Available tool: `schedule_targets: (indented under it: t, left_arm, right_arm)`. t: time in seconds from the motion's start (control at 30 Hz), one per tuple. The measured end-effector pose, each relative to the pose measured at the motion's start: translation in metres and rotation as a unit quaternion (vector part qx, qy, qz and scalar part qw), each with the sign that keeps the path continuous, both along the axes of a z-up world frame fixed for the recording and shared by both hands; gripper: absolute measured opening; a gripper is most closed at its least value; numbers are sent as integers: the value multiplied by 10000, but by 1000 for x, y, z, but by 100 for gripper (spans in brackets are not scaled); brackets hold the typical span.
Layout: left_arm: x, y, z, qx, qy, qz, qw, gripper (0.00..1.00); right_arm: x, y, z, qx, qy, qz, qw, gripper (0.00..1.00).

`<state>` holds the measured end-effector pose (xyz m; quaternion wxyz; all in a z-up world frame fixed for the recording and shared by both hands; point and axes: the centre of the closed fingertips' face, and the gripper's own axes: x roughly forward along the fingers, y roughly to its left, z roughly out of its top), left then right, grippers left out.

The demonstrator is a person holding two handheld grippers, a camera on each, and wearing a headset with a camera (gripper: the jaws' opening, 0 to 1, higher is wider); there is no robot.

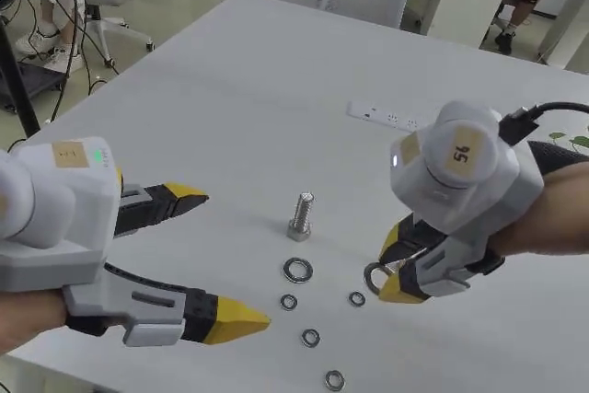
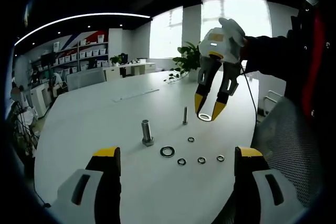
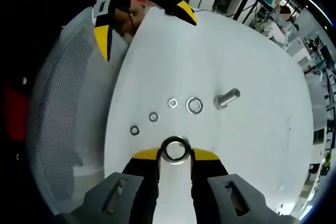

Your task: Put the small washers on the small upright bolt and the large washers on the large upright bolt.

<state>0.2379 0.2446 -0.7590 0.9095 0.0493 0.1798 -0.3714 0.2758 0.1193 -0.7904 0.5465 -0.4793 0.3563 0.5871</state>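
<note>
Head view, done: nothing threaded; large bolt (image 1: 301,216) bare; right gripper (image 1: 385,273) clenched on held large washer (image 1: 373,277); left gripper (image 1: 230,260) spread wide, empty.
Head view, to do: loose large washer (image 1: 297,271) and four small washers (image 1: 289,302) flat on tabletop (image 1: 230,89); power strip (image 1: 382,117) well apart.
Left gripper view, small bolt (image 2: 185,115): bare, upright beyond the washers.
Right gripper view, obstruction: none apparent; loose large washer (image 3: 194,105) just beside large bolt (image 3: 227,98).

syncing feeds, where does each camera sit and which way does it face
Head view: on the headset, looking down at the table; left gripper, right gripper, arms show.
Left gripper view: on the left gripper, looking across at large bolt, small bolt, right gripper; own open jaws show.
Right gripper view: on the right gripper, looking down; own jaws shut on a large washer.
Shared: all show the large bolt.
</note>
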Motion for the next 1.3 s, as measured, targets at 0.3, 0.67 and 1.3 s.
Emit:
schedule_targets:
  t: [0.3, 0.67, 1.3]
  left_arm:
    - [5, 7, -4, 70, -34, 116, 9999, 89]
    - [7, 11, -8, 98, -11, 183, 9998, 88]
    - [8, 14, -17, 111, 99, 219, 9996, 88]
  right_arm:
    - [13, 12, 14, 95, -108, 58, 9999, 22]
    - [29, 26, 25, 95, -155, 218, 9996, 22]
    - [63, 61, 32, 179, -156, 352, 9991, 22]
